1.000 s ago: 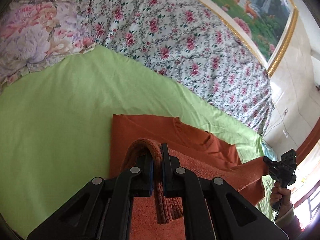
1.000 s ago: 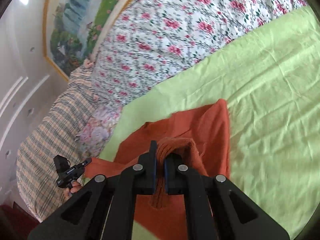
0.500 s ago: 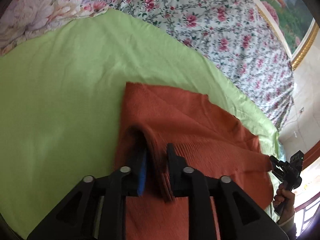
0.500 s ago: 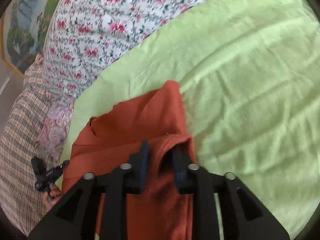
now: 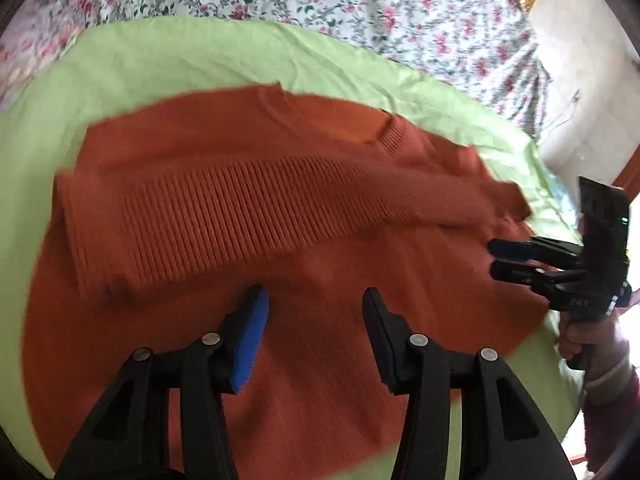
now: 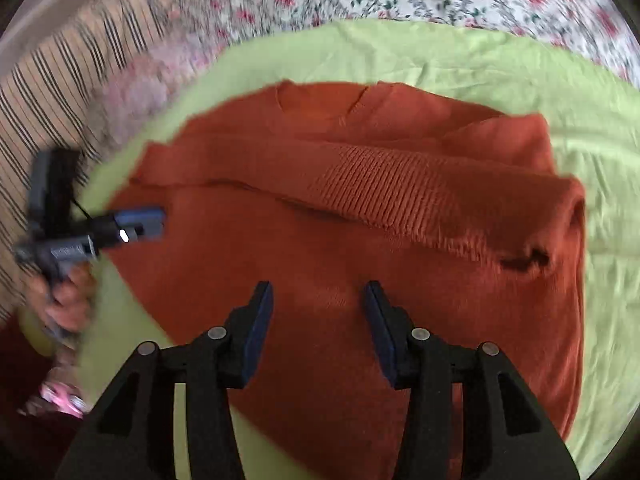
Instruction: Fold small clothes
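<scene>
a green sheet [image 5: 168,60] covers the bed in front of you, with a floral quilt [image 5: 360,4] bunched along its far side and a striped blanket [image 6: 60,80] off to the left in the right wrist view. the orange sweater [image 5: 320,360] lies spread on the sheet, its ribbed hem [image 5: 224,216] folded over onto the body and running across the middle. a collar edge [image 5: 390,136] shows beyond the hem.

your left gripper [image 5: 314,300] hangs just above the sweater's body, near side of the hem. its jaws are opening and nothing sits between them; the pads are clear of the knit.

your right gripper [image 6: 318,294] is in the same state: jaws opening, nothing between them, bare sweater under the gap. in the left wrist view you see that gripper [image 5: 500,258] at the sweater's right edge, held by your hand [image 5: 588,336]. the right wrist view is blurred at the left, where your other hand [image 6: 64,296] holds the left gripper by the sweater's left edge.
</scene>
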Demonstrator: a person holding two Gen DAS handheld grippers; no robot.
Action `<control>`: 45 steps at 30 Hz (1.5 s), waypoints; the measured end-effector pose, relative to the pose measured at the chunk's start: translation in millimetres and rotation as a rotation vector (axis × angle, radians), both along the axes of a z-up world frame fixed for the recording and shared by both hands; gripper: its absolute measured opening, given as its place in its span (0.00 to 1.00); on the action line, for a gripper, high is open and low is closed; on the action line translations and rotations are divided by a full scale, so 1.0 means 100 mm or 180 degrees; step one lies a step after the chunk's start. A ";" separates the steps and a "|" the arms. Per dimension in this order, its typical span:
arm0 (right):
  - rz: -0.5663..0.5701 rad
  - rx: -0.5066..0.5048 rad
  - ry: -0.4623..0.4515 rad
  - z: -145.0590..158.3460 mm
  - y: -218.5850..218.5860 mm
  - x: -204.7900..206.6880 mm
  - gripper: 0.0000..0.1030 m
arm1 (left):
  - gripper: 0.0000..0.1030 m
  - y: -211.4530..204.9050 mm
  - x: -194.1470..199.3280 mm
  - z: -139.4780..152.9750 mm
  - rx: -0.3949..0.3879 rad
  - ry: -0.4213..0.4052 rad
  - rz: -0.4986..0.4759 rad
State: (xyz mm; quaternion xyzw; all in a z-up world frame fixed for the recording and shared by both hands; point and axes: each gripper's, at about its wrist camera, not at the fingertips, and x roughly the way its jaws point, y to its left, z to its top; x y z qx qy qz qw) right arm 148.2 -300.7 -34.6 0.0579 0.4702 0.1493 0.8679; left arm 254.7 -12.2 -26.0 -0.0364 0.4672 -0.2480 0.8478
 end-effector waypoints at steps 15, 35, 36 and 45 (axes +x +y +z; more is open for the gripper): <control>-0.1475 0.0155 -0.0434 0.29 -1.05 0.48 0.52 | 0.51 0.93 0.80 0.38 -0.0276 -0.0173 0.1180; -0.1628 0.0710 -0.0790 0.11 -0.60 -1.00 0.57 | 0.54 0.71 -1.56 -0.07 -0.0903 0.0111 0.0918; -0.1619 0.0745 -0.0829 0.12 -0.59 -1.03 0.58 | 0.54 0.70 -1.58 -0.10 -0.0891 0.0145 0.0906; -0.1507 0.0824 -0.0854 0.11 -0.48 -1.09 0.61 | 0.64 0.88 -1.43 -0.14 -0.0976 0.0190 0.1287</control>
